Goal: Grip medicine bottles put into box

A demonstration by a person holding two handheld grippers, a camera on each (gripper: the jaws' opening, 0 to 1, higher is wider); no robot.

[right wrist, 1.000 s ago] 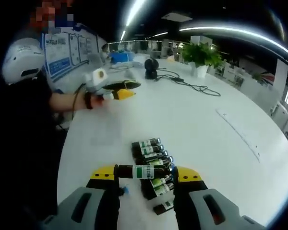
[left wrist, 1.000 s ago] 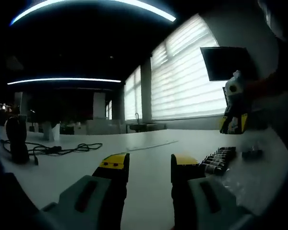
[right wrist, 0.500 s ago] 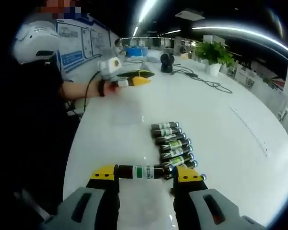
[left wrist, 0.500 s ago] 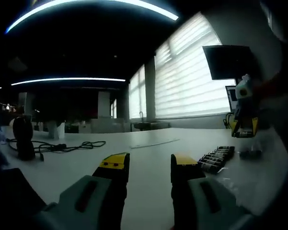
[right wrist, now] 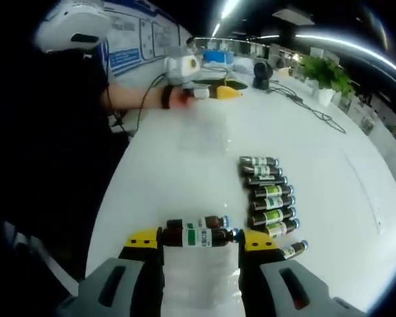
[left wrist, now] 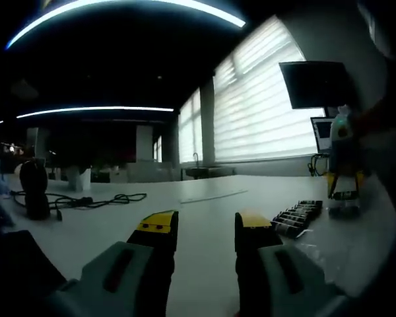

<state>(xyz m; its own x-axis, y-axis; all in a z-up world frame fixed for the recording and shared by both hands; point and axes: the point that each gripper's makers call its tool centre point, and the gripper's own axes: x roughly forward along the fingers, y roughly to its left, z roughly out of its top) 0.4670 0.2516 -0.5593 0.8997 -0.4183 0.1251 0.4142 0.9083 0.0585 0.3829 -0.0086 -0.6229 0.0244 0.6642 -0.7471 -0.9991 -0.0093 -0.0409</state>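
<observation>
Carried off from the row of bottles (right wrist: 267, 195), the right gripper (right wrist: 199, 239) now holds its bottle (right wrist: 198, 236) crosswise over a clear box (right wrist: 201, 290) beside another bottle (right wrist: 197, 223); release looks next. Left gripper (left wrist: 205, 224) fingers stand apart, empty, above the surface (left wrist: 204, 198).

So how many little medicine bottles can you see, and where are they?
bottles on the table: 8
held bottle in the right gripper: 1
bottle just behind it: 1
Total: 10
</observation>
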